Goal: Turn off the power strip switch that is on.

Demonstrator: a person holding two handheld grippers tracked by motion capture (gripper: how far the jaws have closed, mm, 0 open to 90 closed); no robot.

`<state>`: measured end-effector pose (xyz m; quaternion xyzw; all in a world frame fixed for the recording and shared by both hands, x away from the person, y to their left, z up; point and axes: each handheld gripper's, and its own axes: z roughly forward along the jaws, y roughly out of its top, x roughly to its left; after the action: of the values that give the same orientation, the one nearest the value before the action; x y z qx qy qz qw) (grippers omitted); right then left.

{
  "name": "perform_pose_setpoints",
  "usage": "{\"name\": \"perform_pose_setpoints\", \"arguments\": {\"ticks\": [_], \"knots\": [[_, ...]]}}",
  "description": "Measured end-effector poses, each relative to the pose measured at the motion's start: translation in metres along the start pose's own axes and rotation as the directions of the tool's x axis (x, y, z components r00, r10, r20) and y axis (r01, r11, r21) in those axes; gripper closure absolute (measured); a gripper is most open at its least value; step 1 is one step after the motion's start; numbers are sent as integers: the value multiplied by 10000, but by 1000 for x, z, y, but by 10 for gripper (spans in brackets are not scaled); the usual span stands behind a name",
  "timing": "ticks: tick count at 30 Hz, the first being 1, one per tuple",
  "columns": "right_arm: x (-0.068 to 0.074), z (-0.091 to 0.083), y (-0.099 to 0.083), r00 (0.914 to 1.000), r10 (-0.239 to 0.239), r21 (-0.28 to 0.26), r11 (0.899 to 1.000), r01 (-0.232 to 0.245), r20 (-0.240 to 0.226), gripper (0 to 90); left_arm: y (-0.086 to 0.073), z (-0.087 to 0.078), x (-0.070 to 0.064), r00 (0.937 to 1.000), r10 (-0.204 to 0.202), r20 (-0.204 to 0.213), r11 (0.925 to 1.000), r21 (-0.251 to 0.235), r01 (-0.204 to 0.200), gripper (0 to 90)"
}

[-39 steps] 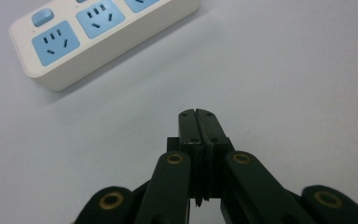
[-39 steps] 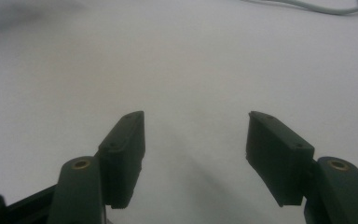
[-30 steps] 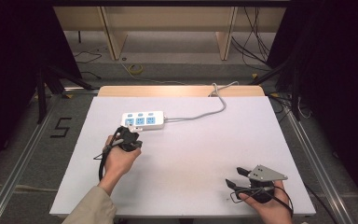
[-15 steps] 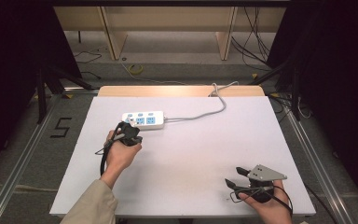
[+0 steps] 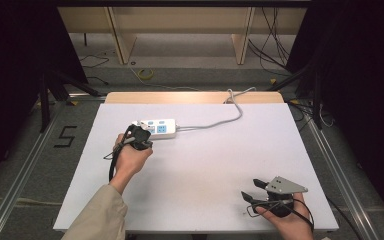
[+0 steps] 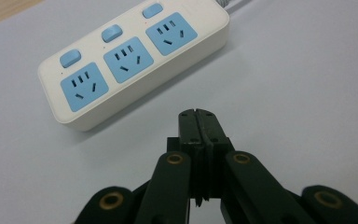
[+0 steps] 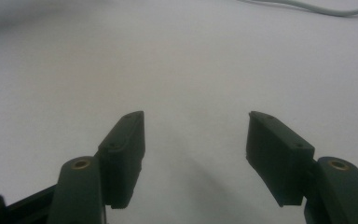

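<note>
On the white table [image 5: 195, 165], left gripper [image 6: 198, 116] clenched tight on nothing, tips just short of the power strip [image 6: 130, 58], right gripper [image 7: 196, 140] spread wide near the front edge, well apart

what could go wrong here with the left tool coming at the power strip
The left tool is shut and close to the power strip; a push there could slide the strip instead of pressing a switch. The right tool rests far off, so nothing steadies the strip. Its cord could tug it.
</note>
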<state>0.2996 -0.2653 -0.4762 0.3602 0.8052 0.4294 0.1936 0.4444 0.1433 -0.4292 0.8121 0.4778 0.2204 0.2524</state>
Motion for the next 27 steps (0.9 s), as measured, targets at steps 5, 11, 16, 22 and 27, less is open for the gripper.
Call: {"name": "perform_pose_setpoints", "arguments": {"ticks": [5, 11, 16, 22, 27], "knots": [[0, 0, 0, 10000, 21, -20, 10000, -21, -3, 384, 4, 4, 1, 10000, -2, -18, 10000, 47, 2, 896], [0, 0, 0, 10000, 23, -1, 10000, -23, -3, 384, 9, 8, 4, 10000, 40, -61, 10000, -6, -40, 896], [0, 0, 0, 10000, 22, -32, 10000, -22, -11, 384, 14, 12, 6, 9999, 38, -121, 10000, 26, -38, 896], [0, 0, 0, 10000, 18, -17, 10000, -18, -13, 384, 23, 17, 9, 9994, 210, -259, 9998, 73, -209, 896], [-1, 0, 0, 10000, 32, -9, 10000, -32, -20, 384, 29, 21, 12, 9986, 367, -386, 9993, 72, -365, 896]]}}
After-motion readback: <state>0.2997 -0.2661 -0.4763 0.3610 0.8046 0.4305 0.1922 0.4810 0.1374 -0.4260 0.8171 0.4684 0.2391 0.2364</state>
